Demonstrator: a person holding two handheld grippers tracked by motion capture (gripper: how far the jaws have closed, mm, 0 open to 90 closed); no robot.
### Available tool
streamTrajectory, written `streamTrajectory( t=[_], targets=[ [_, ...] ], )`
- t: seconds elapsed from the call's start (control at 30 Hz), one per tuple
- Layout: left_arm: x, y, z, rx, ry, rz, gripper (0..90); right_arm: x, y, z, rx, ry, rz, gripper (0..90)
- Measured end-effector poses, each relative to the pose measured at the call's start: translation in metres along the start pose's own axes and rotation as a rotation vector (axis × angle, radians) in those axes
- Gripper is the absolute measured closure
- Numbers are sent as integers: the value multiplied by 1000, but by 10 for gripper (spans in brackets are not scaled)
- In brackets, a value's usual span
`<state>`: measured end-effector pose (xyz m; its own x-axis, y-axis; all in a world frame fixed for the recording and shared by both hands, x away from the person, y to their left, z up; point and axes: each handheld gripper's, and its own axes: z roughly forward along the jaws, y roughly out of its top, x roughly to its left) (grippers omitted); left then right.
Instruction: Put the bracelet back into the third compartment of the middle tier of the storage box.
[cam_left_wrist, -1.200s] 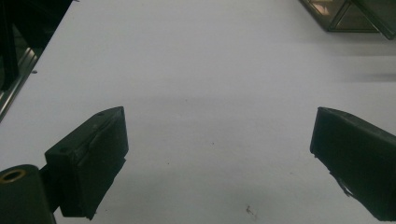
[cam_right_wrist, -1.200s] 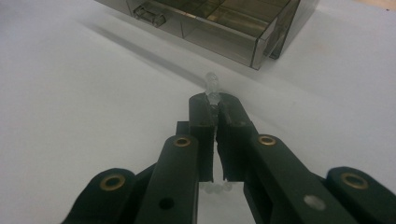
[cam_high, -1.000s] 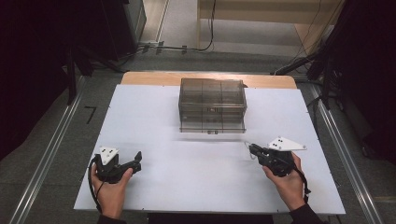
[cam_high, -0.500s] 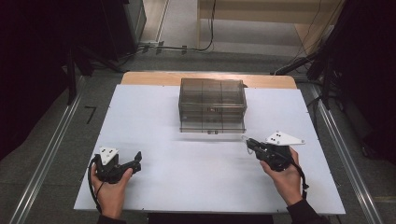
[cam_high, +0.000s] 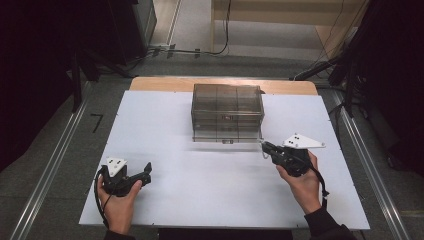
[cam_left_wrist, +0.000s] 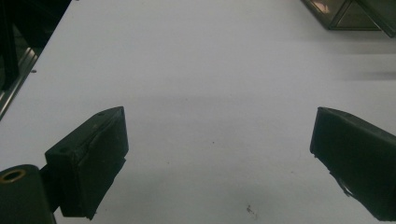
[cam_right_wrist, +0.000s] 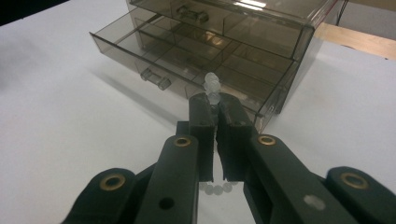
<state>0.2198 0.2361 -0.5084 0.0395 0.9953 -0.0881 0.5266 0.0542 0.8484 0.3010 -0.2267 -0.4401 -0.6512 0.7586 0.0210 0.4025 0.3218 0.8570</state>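
A smoky clear plastic drawer box (cam_high: 227, 112) stands at the middle back of the white table (cam_high: 200, 200). In the right gripper view its lower drawer (cam_right_wrist: 154, 56) is pulled out, showing divided compartments. My right gripper (cam_high: 263, 145) sits just off the box's front right corner. It is shut on a short string of translucent white beads (cam_right_wrist: 211, 86), which stick out past the tips of the right gripper (cam_right_wrist: 217, 100) and hang below the jaws. My left gripper (cam_high: 147, 170) rests at the front left, and the left gripper (cam_left_wrist: 217, 126) is open with bare table between its jaws.
The white table top ends in a wooden strip (cam_high: 225, 84) behind the box. Metal rails (cam_high: 45, 170) run along both sides on the grey floor. A corner of the box (cam_left_wrist: 345, 14) shows at the top right of the left gripper view.
My right gripper has crept slightly forward toward the box's front right corner with the beads still in it. The left hand has stayed put.
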Motion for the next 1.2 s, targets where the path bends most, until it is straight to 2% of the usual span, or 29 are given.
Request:
streamTrajectory(
  t=[0.37,1.2],
  targets=[
    [0,0,0,1,-1,0,42,-1,11,10,-6,14,5,830],
    [1,0,0,2,0,0,43,-3,27,21,-38,14,12,830]
  ],
)
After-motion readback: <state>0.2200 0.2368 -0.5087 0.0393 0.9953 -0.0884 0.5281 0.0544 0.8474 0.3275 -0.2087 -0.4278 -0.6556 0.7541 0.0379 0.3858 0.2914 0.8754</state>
